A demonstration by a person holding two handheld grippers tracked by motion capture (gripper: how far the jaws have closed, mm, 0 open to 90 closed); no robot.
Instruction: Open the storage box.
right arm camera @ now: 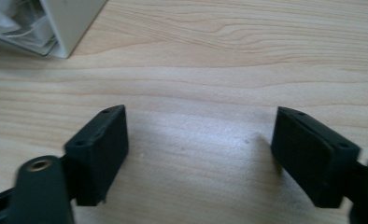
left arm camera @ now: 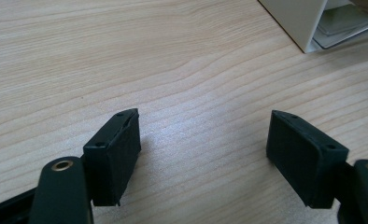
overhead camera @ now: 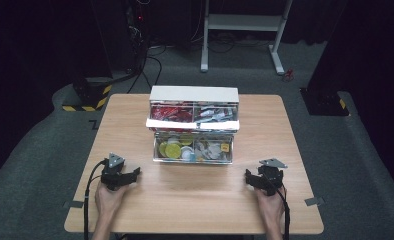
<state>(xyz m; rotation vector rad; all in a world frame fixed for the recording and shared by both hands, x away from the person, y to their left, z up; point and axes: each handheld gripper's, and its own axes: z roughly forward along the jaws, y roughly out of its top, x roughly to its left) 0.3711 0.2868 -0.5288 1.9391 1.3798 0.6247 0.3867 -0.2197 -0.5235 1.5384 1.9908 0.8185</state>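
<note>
A white two-tier organiser box (overhead camera: 194,94) stands at the middle of the wooden table (overhead camera: 195,190). Its upper tray holds red packets (overhead camera: 170,112) on the left and grey-white items (overhead camera: 212,114) on the right. The lower clear drawer (overhead camera: 193,148) is pulled out and holds yellow-green round pieces (overhead camera: 172,148) and silvery bits. My left gripper (overhead camera: 135,173) rests on the table in front of the box to the left, jaws wide open with bare wood between them (left arm camera: 204,140). My right gripper (overhead camera: 247,176) rests to the right, open too, with nothing between its pads (right arm camera: 201,140).
A corner of the box (left arm camera: 308,23) pokes into the top right of the left gripper view, and another corner (right arm camera: 65,23) into the top left of the right gripper view. Beyond the table are grey carpet, a white frame stand (overhead camera: 245,22) and dark equipment with cables.
</note>
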